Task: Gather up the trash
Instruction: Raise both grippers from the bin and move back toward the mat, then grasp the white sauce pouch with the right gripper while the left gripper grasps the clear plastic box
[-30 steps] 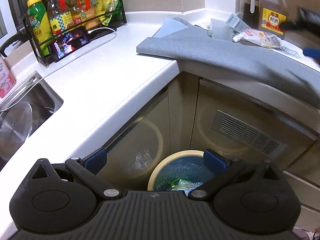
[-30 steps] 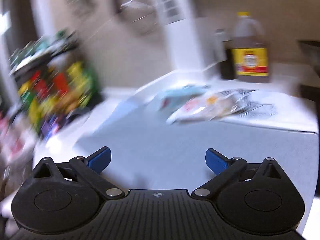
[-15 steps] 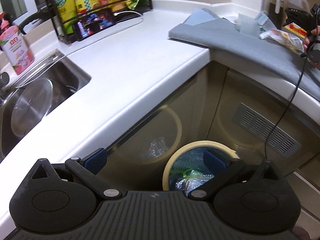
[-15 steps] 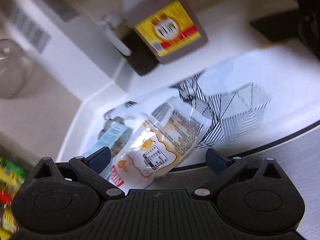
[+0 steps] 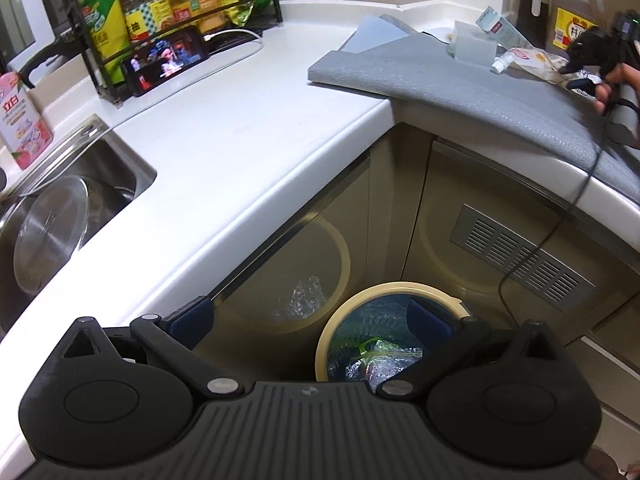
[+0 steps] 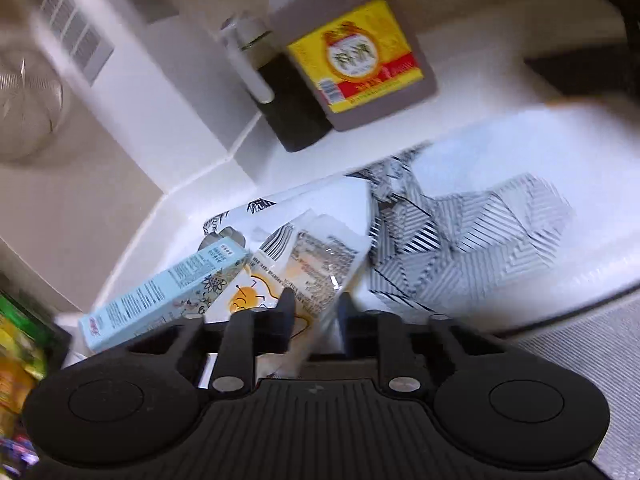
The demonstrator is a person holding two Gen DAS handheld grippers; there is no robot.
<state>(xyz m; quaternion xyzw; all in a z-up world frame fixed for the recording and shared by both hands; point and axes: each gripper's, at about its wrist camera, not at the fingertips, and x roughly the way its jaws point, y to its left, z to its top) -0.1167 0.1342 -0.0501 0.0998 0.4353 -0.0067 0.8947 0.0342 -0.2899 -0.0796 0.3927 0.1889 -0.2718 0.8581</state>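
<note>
Trash pouch, a printed sauce sachet, caught between the two black fingers of the right hand-held gripper, jaws closing on its lower edge, not yet lifted clear of the worktop. Just left of it, touching, a pale blue carton, untouched. Beyond, patterned paper spread flat, then a dark dispenser bottle and a yellow-labelled jug against the wall.

Left hand-held gripper idle, blue pads wide apart, nothing between them, hanging over the floor bin below the worktop corner. Inside the bin, some crumpled plastic and wrappers already dropped. Farther off, grey mat draped over the worktop edge, with the pouch and carton at its far end near the person's hand.

Judged part done: some rubbish binned, one piece just being gripped, carton and possibly the paper left, carry to the bin to follow.
</note>
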